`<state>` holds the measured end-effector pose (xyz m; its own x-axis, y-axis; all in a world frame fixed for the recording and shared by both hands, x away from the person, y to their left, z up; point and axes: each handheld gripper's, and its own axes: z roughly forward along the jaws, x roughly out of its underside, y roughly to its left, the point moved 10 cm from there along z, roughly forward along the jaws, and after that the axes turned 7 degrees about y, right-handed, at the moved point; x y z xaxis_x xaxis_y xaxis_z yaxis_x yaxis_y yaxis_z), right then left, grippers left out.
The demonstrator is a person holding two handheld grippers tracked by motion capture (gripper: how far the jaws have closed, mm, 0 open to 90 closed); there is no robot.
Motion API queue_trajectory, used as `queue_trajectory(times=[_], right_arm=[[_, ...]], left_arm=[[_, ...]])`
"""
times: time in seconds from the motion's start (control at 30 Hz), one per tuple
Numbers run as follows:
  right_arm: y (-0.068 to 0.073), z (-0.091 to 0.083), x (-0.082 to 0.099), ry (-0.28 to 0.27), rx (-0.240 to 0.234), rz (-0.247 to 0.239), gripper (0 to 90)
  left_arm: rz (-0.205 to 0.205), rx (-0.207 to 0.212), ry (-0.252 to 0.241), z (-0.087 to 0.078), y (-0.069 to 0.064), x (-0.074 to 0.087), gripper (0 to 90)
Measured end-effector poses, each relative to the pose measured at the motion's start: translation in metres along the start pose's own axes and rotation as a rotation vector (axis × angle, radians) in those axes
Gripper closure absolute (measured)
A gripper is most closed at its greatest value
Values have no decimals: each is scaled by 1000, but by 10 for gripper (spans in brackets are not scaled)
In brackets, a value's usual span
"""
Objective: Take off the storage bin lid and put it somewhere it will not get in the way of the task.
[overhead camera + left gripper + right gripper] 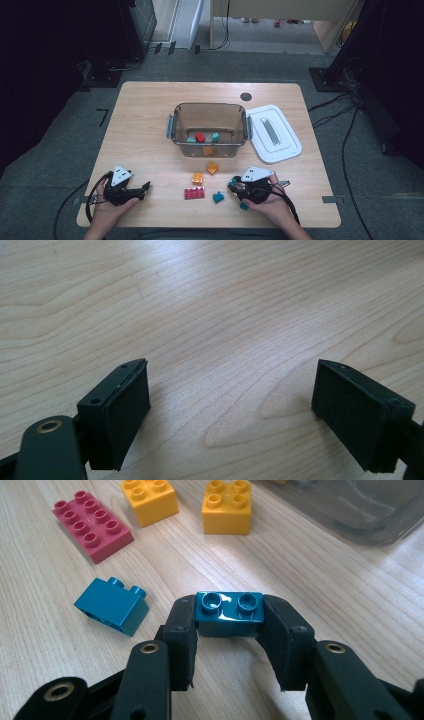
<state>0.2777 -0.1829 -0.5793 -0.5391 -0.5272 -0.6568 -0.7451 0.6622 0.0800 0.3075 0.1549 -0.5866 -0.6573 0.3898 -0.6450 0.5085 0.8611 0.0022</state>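
A teal two-stud brick (228, 612) sits studs-up between the black pads of my right gripper (228, 620), which is shut on it just over the tabletop. From above, the right gripper (234, 184) lies at the front right of the table. A second teal brick (111, 605) lies on its side to the left of the jaws. Beyond it are a pink eight-stud brick (92, 525) and two orange bricks (150, 497) (226, 507). My left gripper (230, 405) stands open over bare wood; in the high view the left gripper (144, 188) rests at the front left.
A clear smoky bin (210, 106) stands mid-table with red, teal and orange bricks inside. Its white lid (274, 132) lies to the right of it. A small teal piece (243, 205) shows under the right hand. A dark round grommet (245, 96) is at the far edge.
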Motion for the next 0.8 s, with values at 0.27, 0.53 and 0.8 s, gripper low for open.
queue_trajectory(times=[0.27,0.53,0.8], right_arm=[[-3,-13,-12,-28,-6,9,598],[-8,-38,-34,-68,4,-3,598],[-17,-77,-78,-154,0,-12,598]], left_arm=[[0,0,0,0,0,0,155],[0,0,0,0,0,0,155],[-1,0,0,0,0,0,155]])
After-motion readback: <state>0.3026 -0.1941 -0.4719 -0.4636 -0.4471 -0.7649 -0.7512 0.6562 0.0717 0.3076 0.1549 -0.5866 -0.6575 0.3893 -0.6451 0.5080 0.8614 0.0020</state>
